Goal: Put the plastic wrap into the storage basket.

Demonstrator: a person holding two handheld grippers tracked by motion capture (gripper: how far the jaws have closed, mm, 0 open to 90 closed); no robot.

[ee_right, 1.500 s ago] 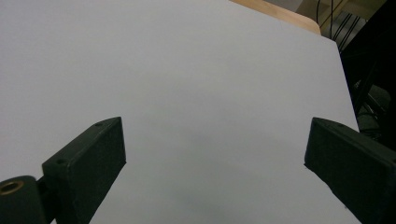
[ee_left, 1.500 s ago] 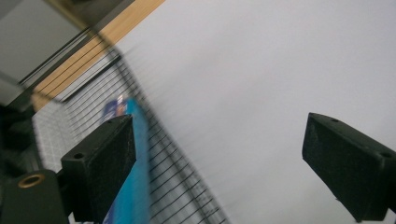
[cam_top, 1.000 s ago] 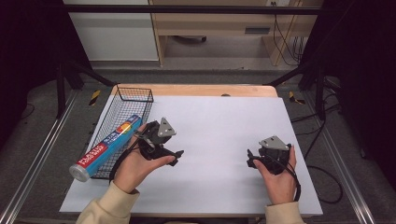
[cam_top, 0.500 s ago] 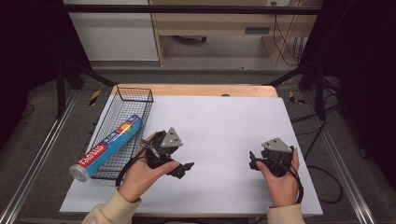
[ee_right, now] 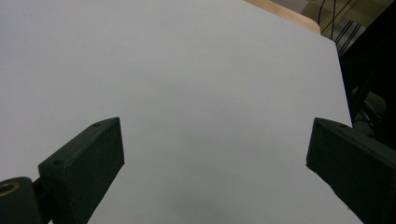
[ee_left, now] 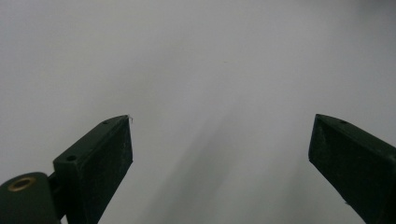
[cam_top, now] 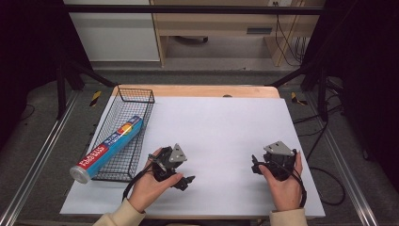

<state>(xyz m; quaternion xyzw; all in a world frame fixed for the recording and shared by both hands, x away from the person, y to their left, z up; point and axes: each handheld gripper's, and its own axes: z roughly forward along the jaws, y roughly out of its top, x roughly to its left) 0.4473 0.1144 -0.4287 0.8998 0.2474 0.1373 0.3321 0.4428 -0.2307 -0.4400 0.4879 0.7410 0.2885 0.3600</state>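
grey floor (cam_top: 42, 155), wooden shelving (cam_top: 216, 28) behind

Each black hand-held gripper (cam_top: 187, 180) carries a grey three-cornered plate; sleeves are beige.

Wire basket (cam_top: 123, 136) at the left edge of the bench (cam_top: 226, 122), foil box (cam_top: 107, 149) lying in it, near end jutting out. Right of it the left hand-held gripper (cam_top: 181, 181); farther right, well apart, the right hand-held gripper (cam_top: 254, 165).

table (cam_top: 202, 90) wooden | white sheet (cam_top: 226, 132) covers top | wire basket (cam_top: 123, 136) on sheet's left edge
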